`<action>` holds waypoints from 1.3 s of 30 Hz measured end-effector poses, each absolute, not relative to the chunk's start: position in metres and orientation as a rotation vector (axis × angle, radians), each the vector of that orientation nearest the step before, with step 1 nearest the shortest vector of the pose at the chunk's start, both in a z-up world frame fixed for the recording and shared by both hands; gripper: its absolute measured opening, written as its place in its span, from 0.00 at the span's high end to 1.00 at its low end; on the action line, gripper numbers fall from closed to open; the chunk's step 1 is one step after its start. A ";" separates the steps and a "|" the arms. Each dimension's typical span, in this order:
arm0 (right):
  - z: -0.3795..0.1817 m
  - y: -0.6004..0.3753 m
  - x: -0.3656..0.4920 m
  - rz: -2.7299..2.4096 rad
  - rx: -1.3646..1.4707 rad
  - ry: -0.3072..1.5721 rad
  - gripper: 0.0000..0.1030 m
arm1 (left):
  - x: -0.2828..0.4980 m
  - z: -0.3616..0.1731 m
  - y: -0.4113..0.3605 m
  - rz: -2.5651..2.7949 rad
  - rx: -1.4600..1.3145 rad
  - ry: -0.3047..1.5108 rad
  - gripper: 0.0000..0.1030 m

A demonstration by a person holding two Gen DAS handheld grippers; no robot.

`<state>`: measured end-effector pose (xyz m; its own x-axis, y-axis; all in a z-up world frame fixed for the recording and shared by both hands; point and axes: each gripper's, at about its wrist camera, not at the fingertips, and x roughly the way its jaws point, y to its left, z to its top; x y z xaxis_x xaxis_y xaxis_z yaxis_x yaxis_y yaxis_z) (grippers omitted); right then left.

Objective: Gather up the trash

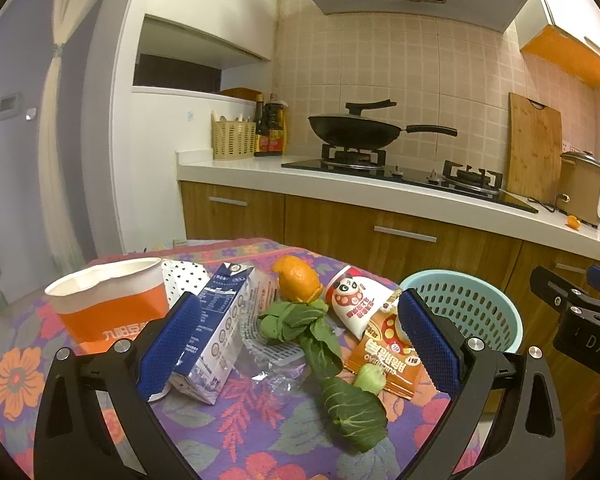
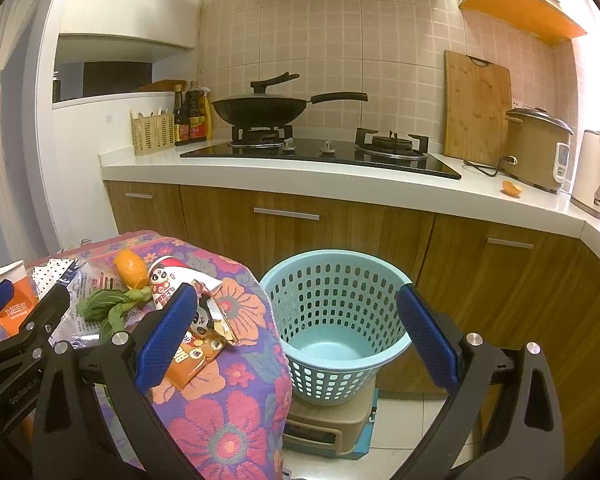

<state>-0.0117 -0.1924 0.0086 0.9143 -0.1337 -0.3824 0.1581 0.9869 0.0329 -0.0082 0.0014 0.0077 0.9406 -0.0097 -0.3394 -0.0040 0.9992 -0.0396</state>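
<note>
Left gripper (image 1: 300, 344) wide open, empty, over table trash, milk carton (image 1: 216, 332) lying long axis near-to-far, top pointing far, right gripper (image 2: 296, 340) wide open, empty, only its view showing the blue basket (image 2: 336, 320) empty on a stool (image 2: 328, 420).

Right wrist: your right gripper (image 2: 296, 336) spread wide, holding nothing.
Blue basket (image 2: 336, 280) sits between your fingers, seemingly on a beige stool (image 2: 328, 424). Snack wrappers (image 2: 196, 320), greens (image 2: 108, 308), orange peel (image 2: 129, 267) lie on the floral cloth (image 2: 228, 420) left.
</note>
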 end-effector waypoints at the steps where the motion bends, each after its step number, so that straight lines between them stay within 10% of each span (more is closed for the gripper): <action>1: 0.008 -0.192 -0.012 -0.151 0.063 0.388 0.08 | -0.009 0.007 0.001 -0.002 -0.040 0.346 0.07; 39: 0.003 -0.188 -0.011 -0.097 0.059 0.370 0.08 | -0.028 0.021 0.011 0.058 -0.082 0.249 0.07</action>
